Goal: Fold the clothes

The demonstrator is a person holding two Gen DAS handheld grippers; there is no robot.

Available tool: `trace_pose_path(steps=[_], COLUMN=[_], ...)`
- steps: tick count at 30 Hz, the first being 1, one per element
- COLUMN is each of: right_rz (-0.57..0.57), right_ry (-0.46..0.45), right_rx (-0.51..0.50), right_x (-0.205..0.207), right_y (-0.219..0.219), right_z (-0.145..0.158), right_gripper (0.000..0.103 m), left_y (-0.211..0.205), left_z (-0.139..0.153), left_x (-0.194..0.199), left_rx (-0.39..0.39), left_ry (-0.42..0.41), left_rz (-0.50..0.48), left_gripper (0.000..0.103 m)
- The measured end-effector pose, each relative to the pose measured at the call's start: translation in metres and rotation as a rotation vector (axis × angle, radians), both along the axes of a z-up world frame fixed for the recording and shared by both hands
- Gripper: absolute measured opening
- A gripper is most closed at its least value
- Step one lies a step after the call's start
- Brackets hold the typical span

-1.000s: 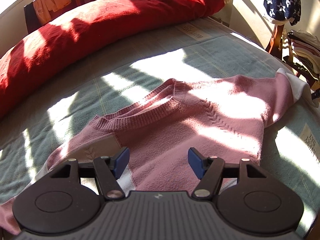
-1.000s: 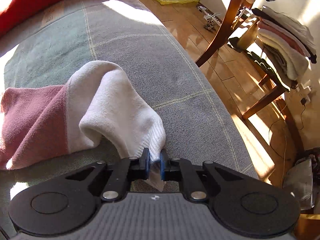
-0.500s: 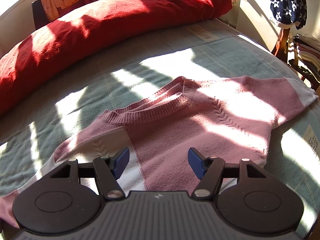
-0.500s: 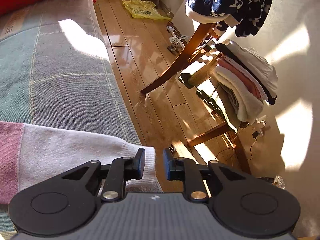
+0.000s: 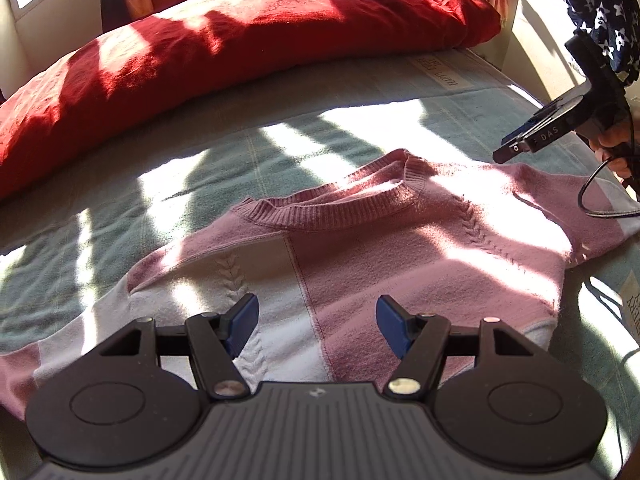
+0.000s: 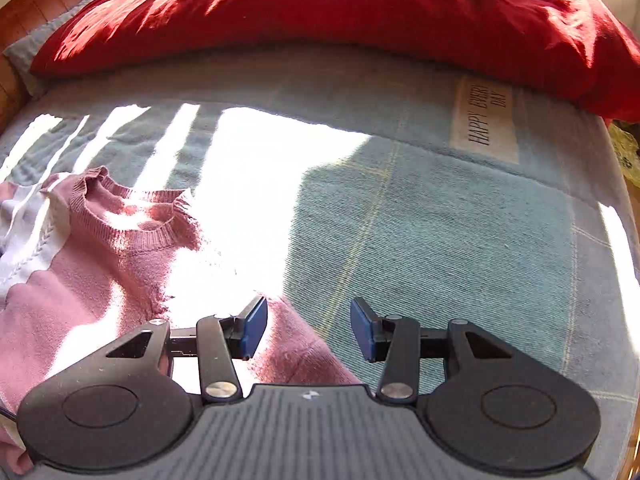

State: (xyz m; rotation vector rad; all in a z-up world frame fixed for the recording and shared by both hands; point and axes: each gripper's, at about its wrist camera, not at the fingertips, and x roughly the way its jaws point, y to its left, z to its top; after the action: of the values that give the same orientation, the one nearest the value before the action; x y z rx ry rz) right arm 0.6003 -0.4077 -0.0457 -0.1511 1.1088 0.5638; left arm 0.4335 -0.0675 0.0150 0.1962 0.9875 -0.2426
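Observation:
A pink and white knit sweater point(image 5: 400, 248) lies spread face up on the bed, its ribbed collar point(image 5: 332, 210) toward the red pillow. My left gripper point(image 5: 316, 322) hovers open above the sweater's lower chest, nothing between its blue pads. In the right wrist view the sweater point(image 6: 100, 264) fills the left side, and one pink sleeve runs under my right gripper point(image 6: 306, 328), which is open and holds nothing. The right gripper point(image 5: 532, 140) also shows at the far right of the left wrist view, held by a hand above the sweater's sleeve.
A long red pillow point(image 5: 240, 48) lies across the head of the bed. The grey-green blanket point(image 6: 440, 240) carries a "HAPPY EVERY DAY" label point(image 6: 486, 116). A star-patterned navy garment point(image 5: 604, 4) hangs at the right. Strong sun patches fall across the bed.
My right gripper has let go of the white sleeve cuff, opened, and swung round from facing the floor to facing the pillow. The sleeve now lies flat. The left gripper has risen slightly.

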Motion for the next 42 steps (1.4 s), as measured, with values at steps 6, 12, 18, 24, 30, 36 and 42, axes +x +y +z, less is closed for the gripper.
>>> trace_pose_path(steps=[6, 12, 18, 24, 30, 36, 42], right_rz=[0.165, 0.176, 0.142, 0.153, 0.376, 0.591, 0.714], right_ry=[0.022, 0.026, 0.016, -0.032, -0.06, -0.045, -0.074], right_rx=[-0.075, -0.057, 0.012, 0.119, 0.089, 0.021, -0.079], right_x=[0.012, 0.017, 0.025, 0.04, 0.045, 0.041, 0.023], right_y=[0.046, 0.057, 0.067, 0.102, 0.186, 0.256, 0.281], right_z=[-0.016, -0.014, -0.007, 0.008, -0.001, -0.024, -0.025], right_gripper=[0.051, 0.05, 0.05, 0.05, 0.05, 0.046, 0.008], left_y=[0.04, 0.082, 0.089, 0.075, 0.072, 0.093, 0.115], left_z=[-0.004, -0.02, -0.047, -0.064, -0.062, -0.052, -0.048], left_x=[0.026, 0.102, 0.167, 0.173, 0.162, 0.152, 0.145], left_rx=[-0.036, -0.018, 0.012, -0.019, -0.008, -0.047, -0.102], left_ry=[-0.002, -0.041, 0.014, 0.066, 0.029, 0.007, 0.01], left_rz=[0.007, -0.101, -0.233, -0.35, -0.385, -0.351, -0.282], left_gripper=[0.067, 0.059, 0.052, 0.052, 0.055, 0.055, 0.055])
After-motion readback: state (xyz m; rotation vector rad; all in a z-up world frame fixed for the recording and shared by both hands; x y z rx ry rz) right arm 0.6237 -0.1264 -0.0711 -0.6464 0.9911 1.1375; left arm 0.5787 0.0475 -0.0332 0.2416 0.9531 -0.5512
